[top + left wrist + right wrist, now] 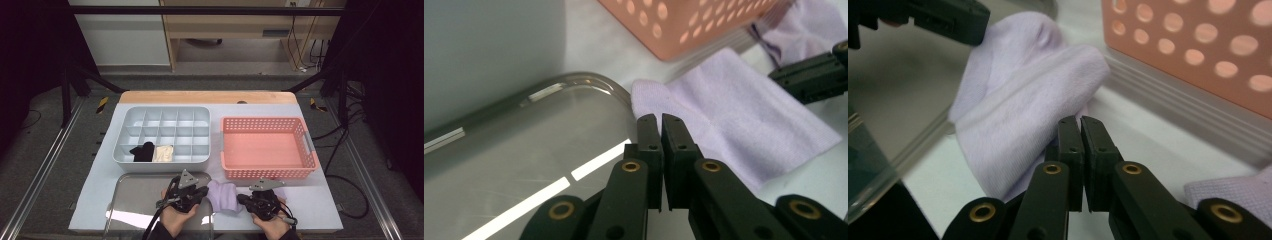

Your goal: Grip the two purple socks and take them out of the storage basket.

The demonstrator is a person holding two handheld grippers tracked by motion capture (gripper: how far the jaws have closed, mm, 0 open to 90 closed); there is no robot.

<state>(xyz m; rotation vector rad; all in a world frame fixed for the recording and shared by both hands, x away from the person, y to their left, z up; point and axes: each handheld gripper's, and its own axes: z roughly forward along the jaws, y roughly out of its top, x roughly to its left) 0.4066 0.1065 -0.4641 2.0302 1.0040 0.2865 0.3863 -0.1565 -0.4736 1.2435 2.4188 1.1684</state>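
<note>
High view: lilac sock lies at the near table edge, between the left gripper and the right gripper, just in front of the pink basket and beside the steel tray. Grey organizer sits behind the tray; a black sock and a cream sock fill two of its near cells.

Left gripper view: jaws pressed together, only a thin slit between them, tips over the sock's edge near the tray rim. Whether cloth is caught between them I cannot tell. Sock looks flat here, partly folded. Basket corner just beyond.

Right gripper view: jaws likewise closed, tips at the bunched end of the sock. Fabric rises in a soft hump ahead of them; a pinch is likely but not clear. Basket wall close on the right.

Handling notes, as judgement:
- Light, limp knit. No stiffness; it will sag and drape from any one hold.
- Not fragile, not slippery; ribbed cloth should grip well on the jaws.
- Thin layers may slip out of a shallow nip. Take a fold, several layers deep, not a single edge.
- Best holds: the two opposite ends, one per gripper, so it can be folded or rolled evenly.
- Watch for snagging on the tray rim or basket wall.
</note>
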